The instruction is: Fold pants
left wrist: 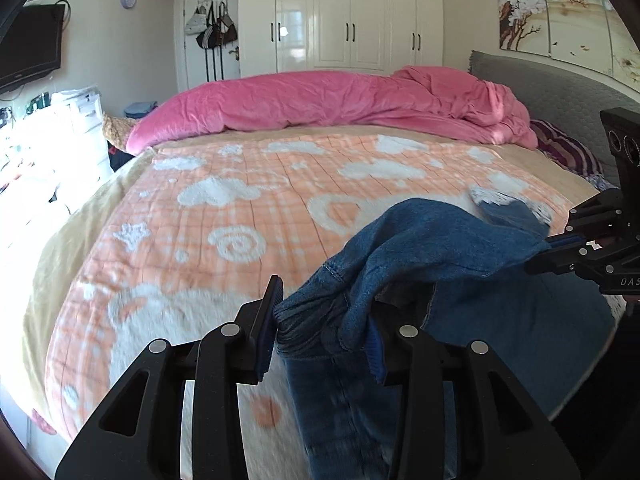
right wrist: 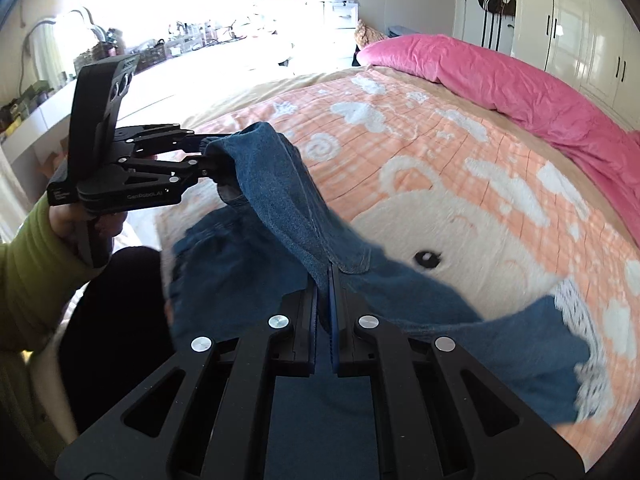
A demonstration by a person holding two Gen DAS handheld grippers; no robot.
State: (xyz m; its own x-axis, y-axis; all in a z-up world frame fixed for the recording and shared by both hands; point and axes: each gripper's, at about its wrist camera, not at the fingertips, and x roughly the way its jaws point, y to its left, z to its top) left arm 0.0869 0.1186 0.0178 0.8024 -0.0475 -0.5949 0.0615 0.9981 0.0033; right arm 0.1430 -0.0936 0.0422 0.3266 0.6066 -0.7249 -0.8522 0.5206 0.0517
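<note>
At the far left of the right wrist view, a hand [right wrist: 86, 216] in a green sleeve grips the handle of the left claw [right wrist: 208, 162], whose tips are pinched onto the gathered elastic waistband of the blue denim pants [right wrist: 280, 184]. From there the fabric stretches as a taut band down and to the right, into the right claw [right wrist: 325, 300], whose two blue-padded fingers are pressed together on a seam of the cloth. Below that band the rest of the pants hangs loose and blurred, one part spreading rightward to a white lace-trimmed hem [right wrist: 580, 320] that lies over the bed blanket [right wrist: 440, 152], an orange plaid with white hearts and a bear face. Further right, a pink quilt [right wrist: 520, 80] runs along the far edge of the bed.

In the left wrist view, the left claw [left wrist: 324, 332] sits low in the centre, its left finger [left wrist: 268, 320] against the bunched waistband and its right finger mostly covered by denim; it is closed on the pants [left wrist: 420, 248]. The cloth rises rightward to the right claw [left wrist: 552, 246] at the frame's right edge, closed on the fabric's corner. Behind it a lace-edged cuff [left wrist: 508, 204] rests on the blanket [left wrist: 240, 208]. The pink quilt [left wrist: 320, 104] lies beyond, and white wardrobes [left wrist: 348, 20] stand at the back.
</note>
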